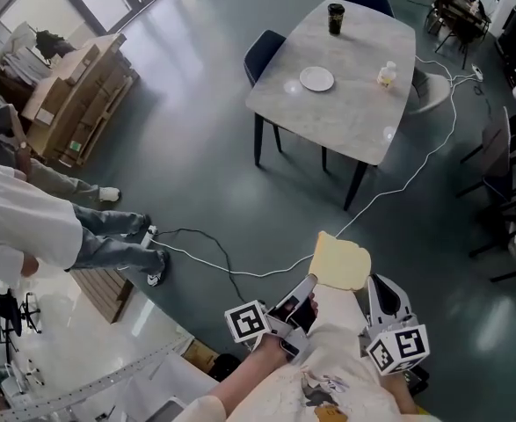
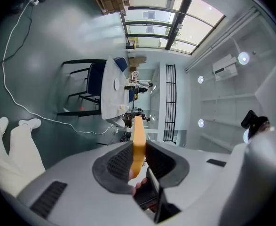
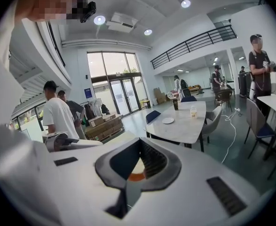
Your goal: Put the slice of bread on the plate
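Grey-green flooring fills most of my head view, so I judge I'm some way short of the goal; at far left a person in a white shirt stands by stacked cardboard boxes, clear of my route; a white cable trails across the floor ahead, a snag I'd want to step around; at the bottom, the left gripper is clamped on the slice of bread, and its own view shows the ribbed pads pressed against both flat faces with the slice standing on edge, which I think keeps it from flopping while carried; the pinch sits on the lower part, so most of the slice sticks out free beyond the tips; just right of it the right gripper has its tips drawn together on nothing, held alongside as a spare; a small orange patch low in its gap I cannot identify; farther off, upper right, the table carries the plate, a dark cup and a small bottle; the plate lies bare, well apart from the bread, so the approach is what remains.
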The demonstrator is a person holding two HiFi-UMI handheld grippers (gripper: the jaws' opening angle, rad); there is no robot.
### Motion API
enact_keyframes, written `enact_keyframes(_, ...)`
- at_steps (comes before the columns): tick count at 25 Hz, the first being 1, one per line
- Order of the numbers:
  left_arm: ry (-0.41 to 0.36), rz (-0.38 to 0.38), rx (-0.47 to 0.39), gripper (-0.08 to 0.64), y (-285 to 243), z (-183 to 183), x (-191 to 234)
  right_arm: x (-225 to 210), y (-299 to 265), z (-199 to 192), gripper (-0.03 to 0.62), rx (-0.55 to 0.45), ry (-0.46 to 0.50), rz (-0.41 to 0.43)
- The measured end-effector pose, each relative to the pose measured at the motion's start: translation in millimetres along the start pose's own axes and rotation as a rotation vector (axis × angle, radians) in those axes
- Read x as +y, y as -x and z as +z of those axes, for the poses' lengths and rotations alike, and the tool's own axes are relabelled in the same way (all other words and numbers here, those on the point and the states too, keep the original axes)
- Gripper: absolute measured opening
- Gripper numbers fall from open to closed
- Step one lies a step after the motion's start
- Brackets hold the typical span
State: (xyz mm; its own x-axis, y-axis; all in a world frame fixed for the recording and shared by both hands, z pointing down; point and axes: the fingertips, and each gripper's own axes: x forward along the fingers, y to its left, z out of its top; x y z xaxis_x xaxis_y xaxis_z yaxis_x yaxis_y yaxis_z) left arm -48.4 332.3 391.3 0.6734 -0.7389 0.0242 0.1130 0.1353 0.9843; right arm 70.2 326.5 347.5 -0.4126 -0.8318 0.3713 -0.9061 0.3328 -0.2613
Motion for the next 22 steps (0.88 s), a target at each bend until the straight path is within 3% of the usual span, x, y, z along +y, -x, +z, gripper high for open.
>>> enact_keyframes(14,-0.065,0.0,-0.064,0.091,-120,72,-39,-78,-102,87,0.006,-0.064,-0.014,0.071)
enact_keyframes(22,-0.097,0.014,-0.07,0.091,-199,86,-37,-152,-144,107,0.006,-0.082,-0.051,0.065)
